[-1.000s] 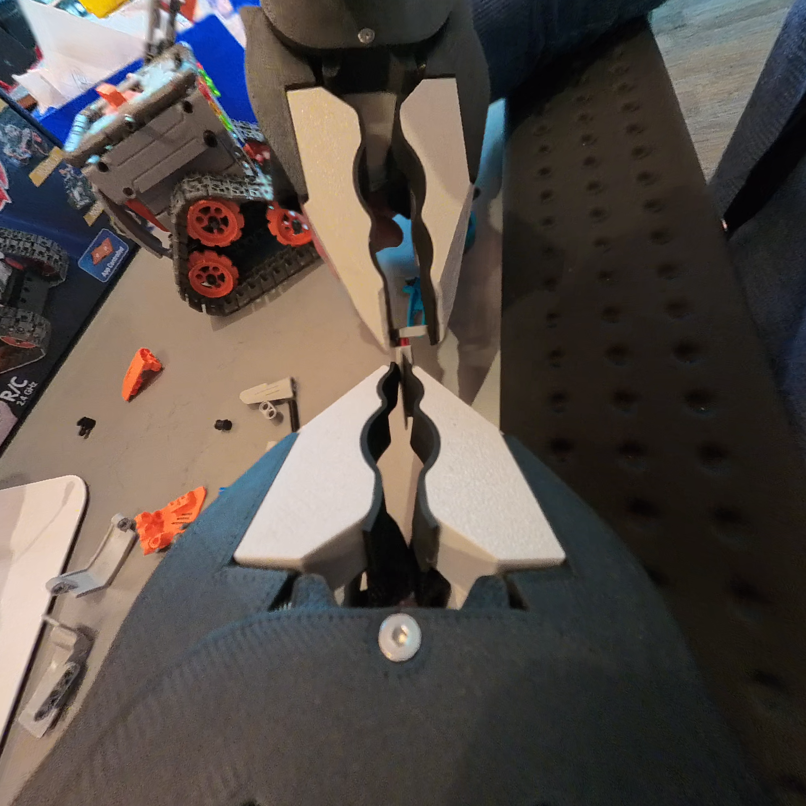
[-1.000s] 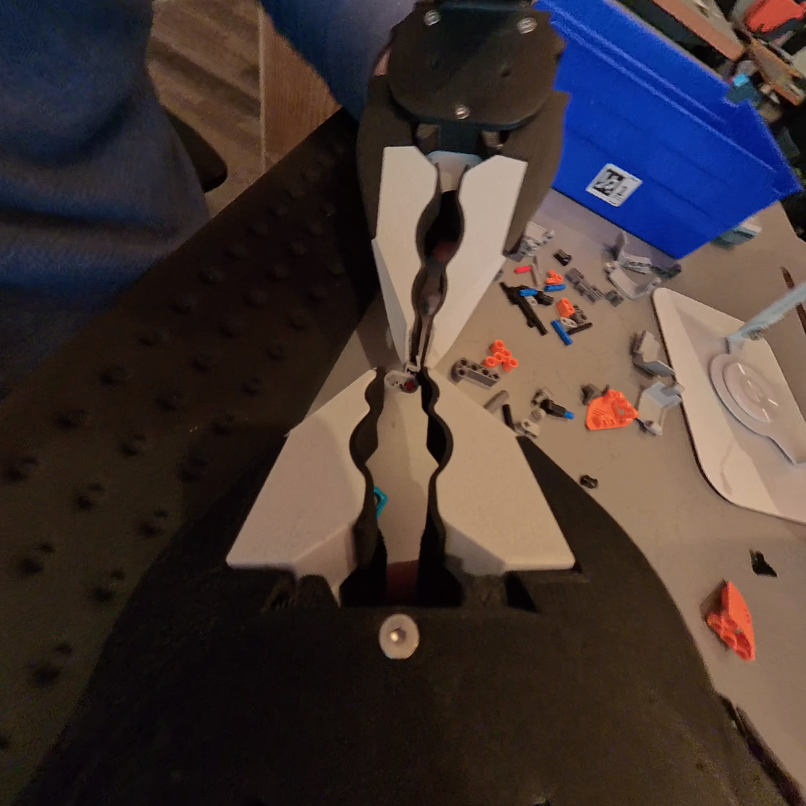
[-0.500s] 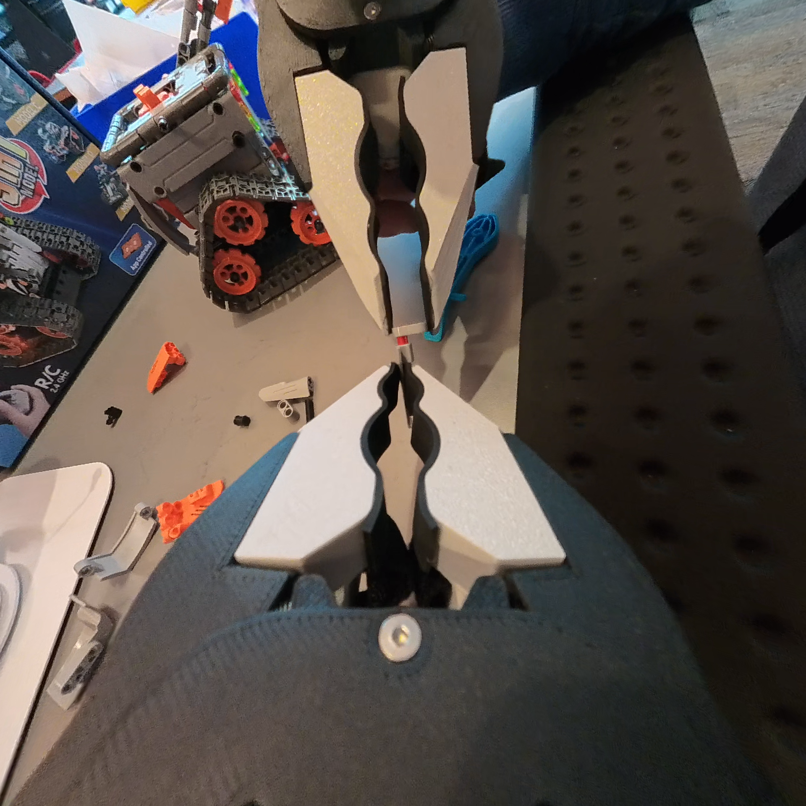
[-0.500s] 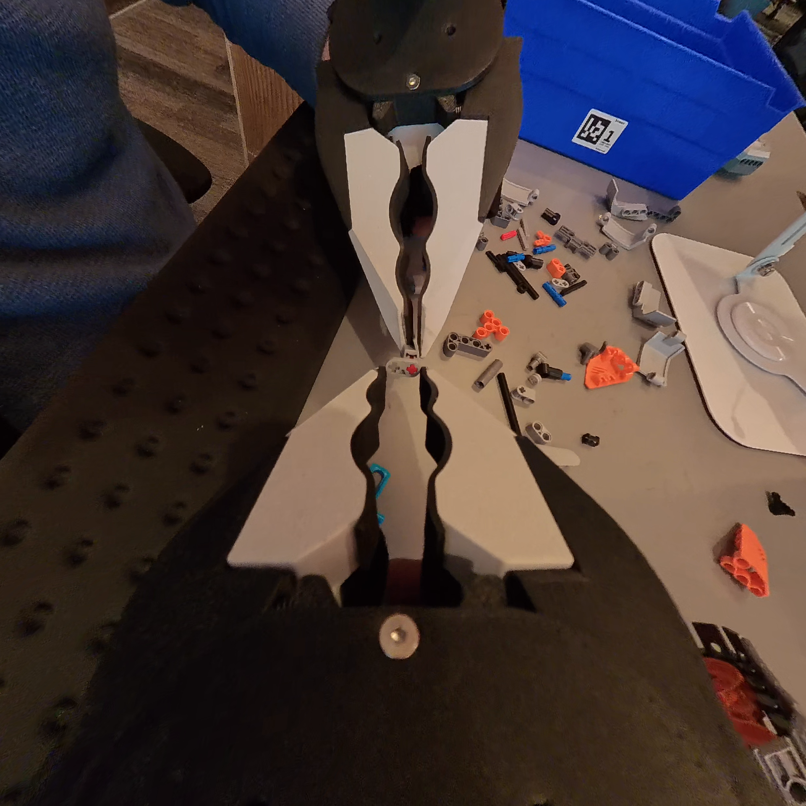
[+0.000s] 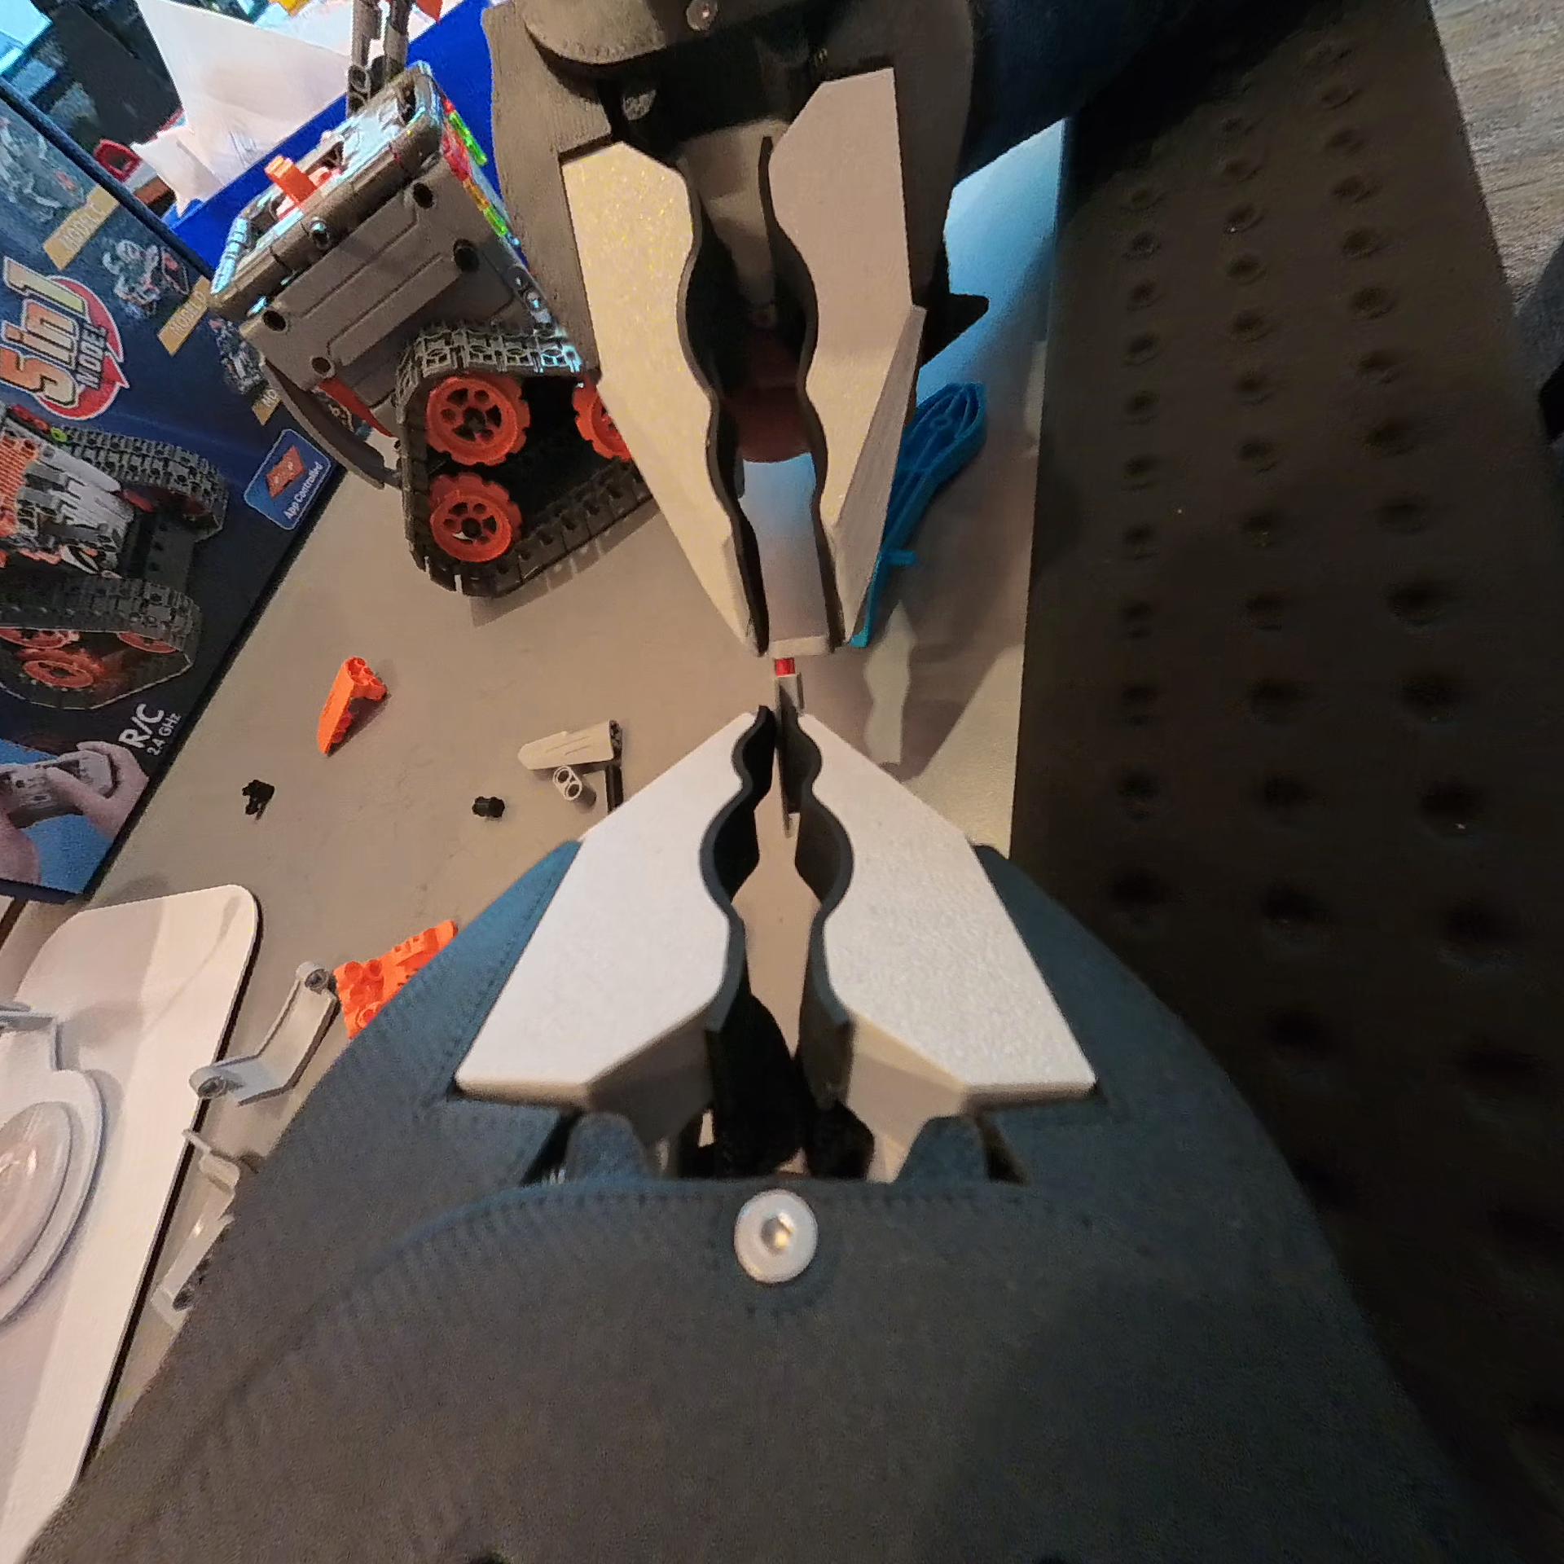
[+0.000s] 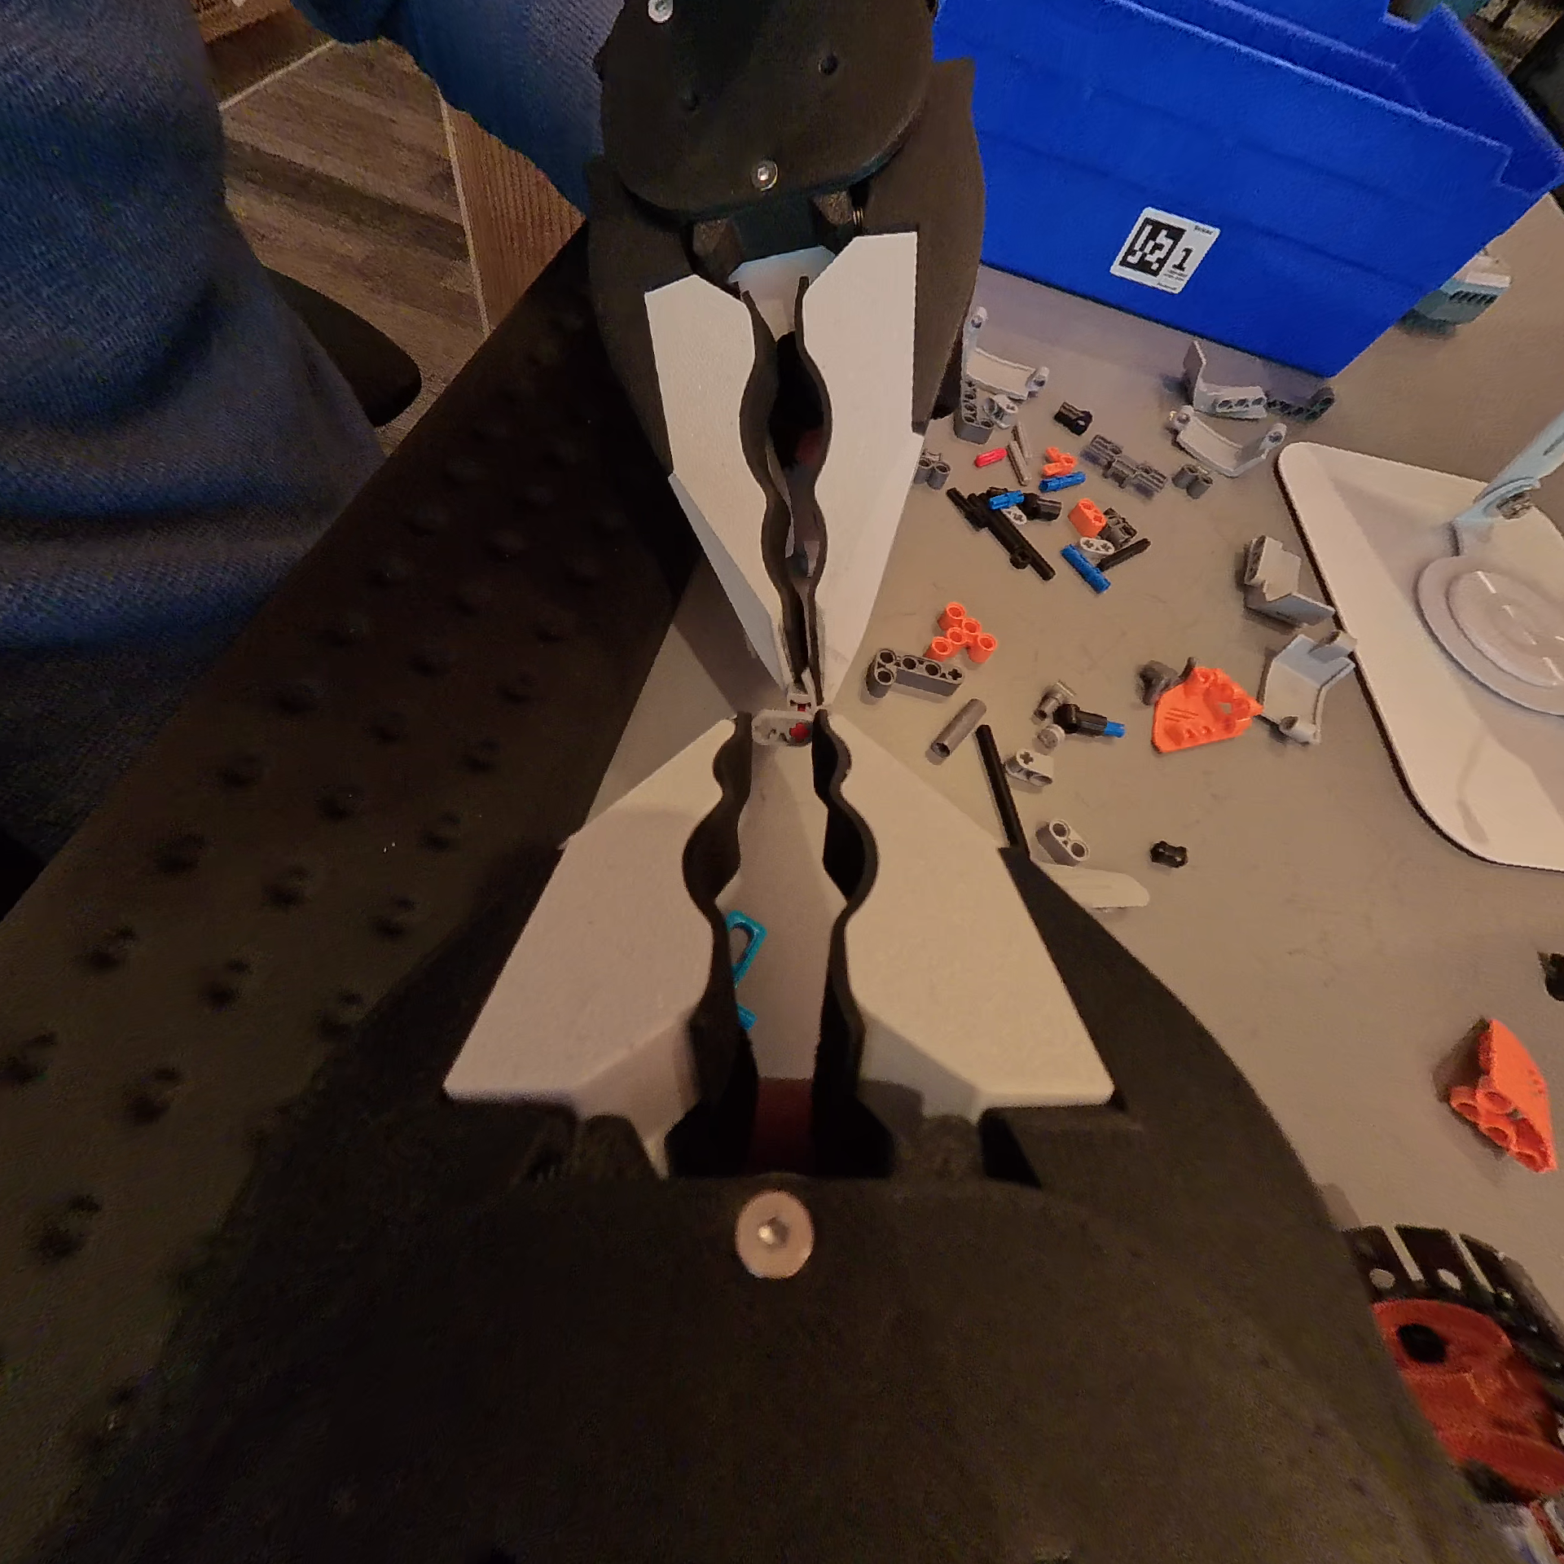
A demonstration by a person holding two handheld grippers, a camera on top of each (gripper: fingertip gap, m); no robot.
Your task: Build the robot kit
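My left gripper is shut on a thin dark pin with a red tip that sticks out past its fingertips. My right gripper is shut on a small light grey connector with a red dot in one hole. The two grippers face each other tip to tip above the grey table. The pin's red tip meets the connector. The right gripper also shows in the left wrist view, and the left gripper in the right wrist view.
A tracked toy vehicle with orange wheels and a printed box lie to the left. A blue bin, a white tray and scattered small bricks lie beyond. A black perforated panel runs alongside, with a blue tool by it. The grippers are tip to tip, or close to it.
Both grippers have drifted together over the table, still tip to tip. The held pieces stay in their grips, and the red tip shows a little more between the tips.
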